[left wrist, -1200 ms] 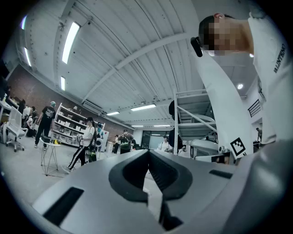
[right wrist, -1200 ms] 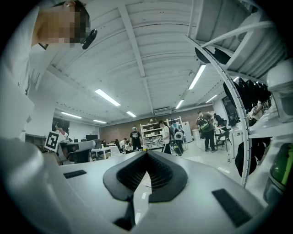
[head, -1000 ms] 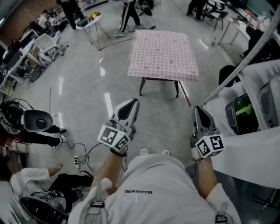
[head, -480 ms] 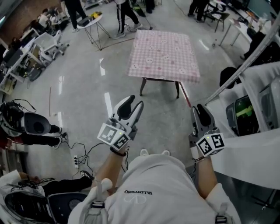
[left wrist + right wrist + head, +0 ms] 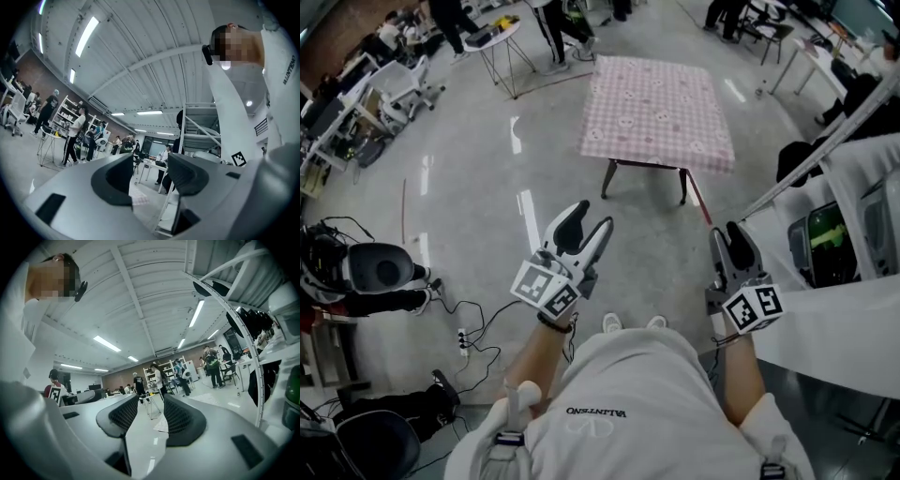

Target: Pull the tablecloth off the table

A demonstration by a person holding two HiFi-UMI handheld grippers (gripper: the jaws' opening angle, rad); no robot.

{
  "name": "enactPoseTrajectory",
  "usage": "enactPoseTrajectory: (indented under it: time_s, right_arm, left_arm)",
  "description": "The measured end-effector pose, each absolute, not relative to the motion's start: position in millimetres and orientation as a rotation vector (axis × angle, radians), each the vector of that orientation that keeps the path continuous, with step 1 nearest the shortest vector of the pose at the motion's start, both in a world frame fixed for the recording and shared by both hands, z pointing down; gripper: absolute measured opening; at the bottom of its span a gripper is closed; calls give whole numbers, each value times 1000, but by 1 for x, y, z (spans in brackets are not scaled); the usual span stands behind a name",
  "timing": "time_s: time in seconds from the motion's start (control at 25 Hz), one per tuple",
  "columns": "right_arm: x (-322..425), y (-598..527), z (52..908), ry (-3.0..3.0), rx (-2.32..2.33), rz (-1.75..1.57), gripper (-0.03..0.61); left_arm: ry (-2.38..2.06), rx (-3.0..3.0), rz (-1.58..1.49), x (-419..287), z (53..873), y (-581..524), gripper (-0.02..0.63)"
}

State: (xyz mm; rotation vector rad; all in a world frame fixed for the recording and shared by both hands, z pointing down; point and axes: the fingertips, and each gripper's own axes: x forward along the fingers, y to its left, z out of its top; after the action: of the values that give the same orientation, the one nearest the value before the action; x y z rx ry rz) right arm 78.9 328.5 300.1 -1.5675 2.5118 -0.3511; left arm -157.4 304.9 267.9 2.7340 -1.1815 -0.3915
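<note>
A pink checked tablecloth (image 5: 658,112) covers a small table with dark legs (image 5: 608,178), which stands a few steps ahead on the grey floor. My left gripper (image 5: 589,221) is held in the air in front of me, well short of the table. Its jaws have just been opening and stand open with nothing between them. My right gripper (image 5: 728,232) hangs beside it, jaws also just opened and empty. In the left gripper view the tablecloth (image 5: 140,201) shows small and far between the jaws of the left gripper (image 5: 150,171). The right gripper (image 5: 151,416) frames the tablecloth (image 5: 161,423) likewise.
A white frame with a slanted pole (image 5: 825,141) and white covers (image 5: 853,319) stands close on my right. Cables and a power strip (image 5: 461,339) lie on the floor at left, by a helmet-like device (image 5: 380,267). People stand round a small round table (image 5: 492,37) at the back left.
Both grippers went from shut to open and moved a little forward. The person sitting at the lower left has left the head view.
</note>
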Motion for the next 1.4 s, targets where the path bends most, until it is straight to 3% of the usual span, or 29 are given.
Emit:
enactPoseTrajectory:
  time_s: [0.68,1.4]
  right_arm:
    - [36,319,318,2500,-1556,-413,184]
    - [57,239,333,2528,-1467,-456,186]
  left_arm:
    - [-1118,2653,-423,-193,298,297,212]
    - [-1124,2635,-399,-153,307,230,210]
